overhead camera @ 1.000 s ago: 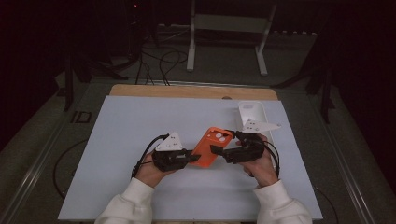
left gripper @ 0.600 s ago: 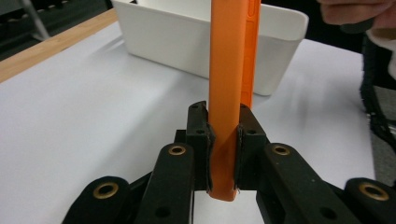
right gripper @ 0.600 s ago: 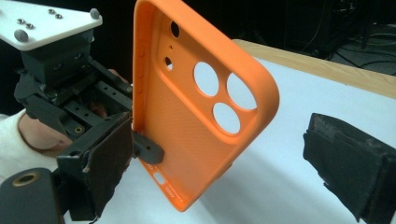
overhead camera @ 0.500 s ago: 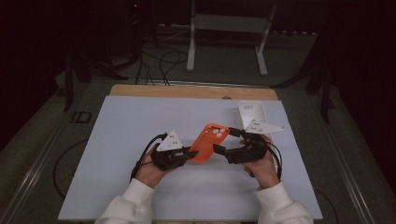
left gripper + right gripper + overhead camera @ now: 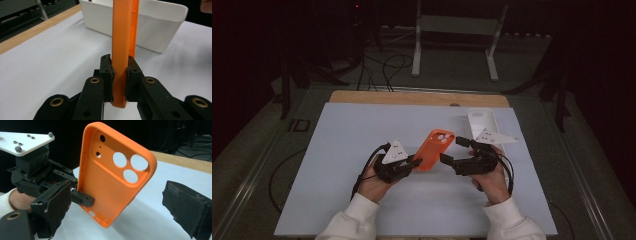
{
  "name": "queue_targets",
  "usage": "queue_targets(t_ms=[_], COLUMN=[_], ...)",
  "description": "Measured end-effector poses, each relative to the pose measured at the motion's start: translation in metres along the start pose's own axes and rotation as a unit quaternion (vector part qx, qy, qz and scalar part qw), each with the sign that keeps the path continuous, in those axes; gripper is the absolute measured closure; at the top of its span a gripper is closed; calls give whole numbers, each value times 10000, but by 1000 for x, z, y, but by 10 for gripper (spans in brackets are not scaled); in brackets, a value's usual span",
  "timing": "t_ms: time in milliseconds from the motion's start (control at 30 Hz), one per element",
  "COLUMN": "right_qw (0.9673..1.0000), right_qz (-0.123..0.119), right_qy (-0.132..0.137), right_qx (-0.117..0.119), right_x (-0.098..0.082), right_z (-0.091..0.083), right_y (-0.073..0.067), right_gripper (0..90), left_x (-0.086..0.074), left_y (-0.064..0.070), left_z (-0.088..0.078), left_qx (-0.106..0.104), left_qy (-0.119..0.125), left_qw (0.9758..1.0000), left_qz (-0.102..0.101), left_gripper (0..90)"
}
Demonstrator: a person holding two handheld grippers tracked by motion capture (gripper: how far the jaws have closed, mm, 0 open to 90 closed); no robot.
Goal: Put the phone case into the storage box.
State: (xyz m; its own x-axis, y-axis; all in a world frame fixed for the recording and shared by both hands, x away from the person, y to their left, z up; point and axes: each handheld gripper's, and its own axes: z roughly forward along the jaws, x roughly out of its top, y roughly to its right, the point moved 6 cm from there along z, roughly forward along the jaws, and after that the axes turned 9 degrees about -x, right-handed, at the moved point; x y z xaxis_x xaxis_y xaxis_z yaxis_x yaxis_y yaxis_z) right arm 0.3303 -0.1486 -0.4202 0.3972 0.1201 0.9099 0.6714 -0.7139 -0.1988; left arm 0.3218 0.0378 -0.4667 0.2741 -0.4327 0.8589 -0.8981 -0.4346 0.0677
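Left gripper view shows your left gripper (image 5: 119,72) clamped on the lower edge of the orange soft-plastic phone case (image 5: 123,45), holding it upright above the white table mat (image 5: 50,65). Your right gripper (image 5: 120,205) has just been opening; its jaws stand wide, and the case is between them, untouched. The handover to your left looks done; setting the case down remains, perhaps in the white rectangular plastic tray (image 5: 482,121) nearby. The case is empty, with three round camera cutouts.
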Motion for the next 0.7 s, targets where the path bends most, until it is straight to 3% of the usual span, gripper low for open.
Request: queue_targets(t_ms=[300,700], right_qw=[9999,9993], right_qz=[61,225], right_qy=[10,26], right_qx=[-107,-298], right_x=[1,6], right_z=[0,9], right_y=[-4,-9], right_gripper=[82,82], left_x=[-1,-1], left_y=[-1,3], left_z=[0,3], left_qx=[245,599], left_qy=[81,48], left_qw=[9996,9982], left_qz=[-107,-16], left_gripper=[805,805])
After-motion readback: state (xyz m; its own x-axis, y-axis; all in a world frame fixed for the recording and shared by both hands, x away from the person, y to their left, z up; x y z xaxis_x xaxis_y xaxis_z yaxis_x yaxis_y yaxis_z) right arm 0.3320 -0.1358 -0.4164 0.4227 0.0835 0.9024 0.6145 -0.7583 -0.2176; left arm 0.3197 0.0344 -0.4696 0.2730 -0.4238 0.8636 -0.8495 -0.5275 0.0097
